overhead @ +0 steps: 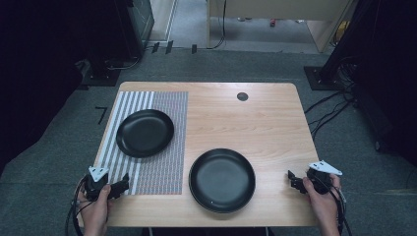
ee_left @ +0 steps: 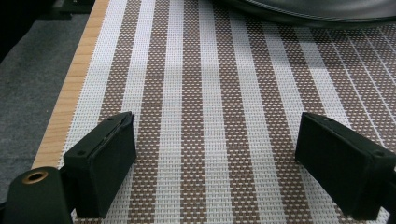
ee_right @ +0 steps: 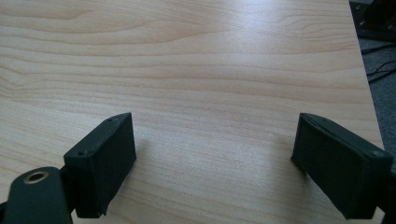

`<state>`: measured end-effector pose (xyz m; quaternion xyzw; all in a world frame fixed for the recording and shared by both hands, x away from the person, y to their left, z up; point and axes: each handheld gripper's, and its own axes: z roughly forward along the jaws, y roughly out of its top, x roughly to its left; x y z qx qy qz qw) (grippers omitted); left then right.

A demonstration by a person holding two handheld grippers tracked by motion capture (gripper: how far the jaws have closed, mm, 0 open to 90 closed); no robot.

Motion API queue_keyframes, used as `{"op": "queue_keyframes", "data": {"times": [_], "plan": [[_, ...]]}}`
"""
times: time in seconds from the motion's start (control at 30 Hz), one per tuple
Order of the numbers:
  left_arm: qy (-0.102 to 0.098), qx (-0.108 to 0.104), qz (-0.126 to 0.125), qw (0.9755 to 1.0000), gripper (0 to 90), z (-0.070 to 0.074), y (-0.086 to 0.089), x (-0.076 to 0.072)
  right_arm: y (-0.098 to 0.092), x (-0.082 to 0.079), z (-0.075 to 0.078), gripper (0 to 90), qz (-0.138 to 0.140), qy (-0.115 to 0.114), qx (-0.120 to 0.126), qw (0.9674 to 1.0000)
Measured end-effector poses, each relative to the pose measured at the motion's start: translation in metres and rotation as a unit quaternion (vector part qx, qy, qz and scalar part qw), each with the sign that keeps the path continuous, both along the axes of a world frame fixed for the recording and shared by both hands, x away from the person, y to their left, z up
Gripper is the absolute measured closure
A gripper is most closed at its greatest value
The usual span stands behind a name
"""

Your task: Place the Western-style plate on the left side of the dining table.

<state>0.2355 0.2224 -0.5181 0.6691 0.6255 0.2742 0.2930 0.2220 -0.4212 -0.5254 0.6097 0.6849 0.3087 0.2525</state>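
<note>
High view: two black plates sit on the table (overhead: pixel 265 123), the far plate (overhead: pixel 144 132) on the striped mat (overhead: pixel 162 167) and the near plate (overhead: pixel 222 180) on bare wood just beside the mat's right edge. The left gripper (overhead: pixel 123 184) rests at the mat's near left corner, the right gripper (overhead: pixel 291 179) near the table's right edge; both stand well apart from either plate. Both gripper views show the jaws spread wide with nothing between them. Risk assessment: the plates are shallow, glossy and lie flat, so a jaw has little rim to bite; a pinch taken too shallow is likely to slip or tip the plate. The near plate lies close to the front edge, and a push from the right could slide it off. A left-side approach could snag and drag the mat, shifting the far plate.
</note>
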Motion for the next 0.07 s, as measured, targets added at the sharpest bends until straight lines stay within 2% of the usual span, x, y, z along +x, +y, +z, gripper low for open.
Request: {"op": "queue_keyframes", "data": {"times": [0.07], "plan": [[0.0,0.0,0.0,1.0,12.0,0.0,0.0,0.0,0.0,0.0,0.0,12.5,0.0,0.0,0.0,1.0]]}}
